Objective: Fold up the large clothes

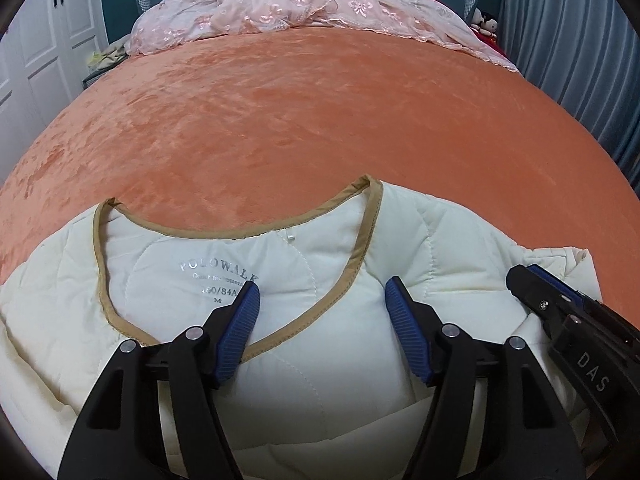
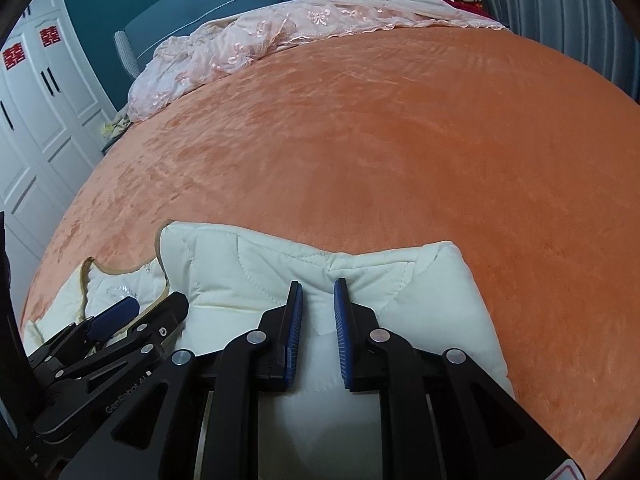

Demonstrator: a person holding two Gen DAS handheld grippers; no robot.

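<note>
A cream quilted jacket with tan neckline trim lies on the near part of the orange bed, its inner size label facing up. My left gripper hovers open over the collar opening, with its blue pads wide apart and nothing pinched between them. Close by on its right is my right gripper. In the right wrist view, the right gripper is shut on a raised fold of the jacket at the folded-in shoulder. The left gripper shows at the lower left.
The orange plush bed cover stretches far beyond the jacket. A crumpled pink lace quilt lies by the teal headboard, with dolls at its right end. White wardrobe doors stand on the left and a grey curtain hangs on the right.
</note>
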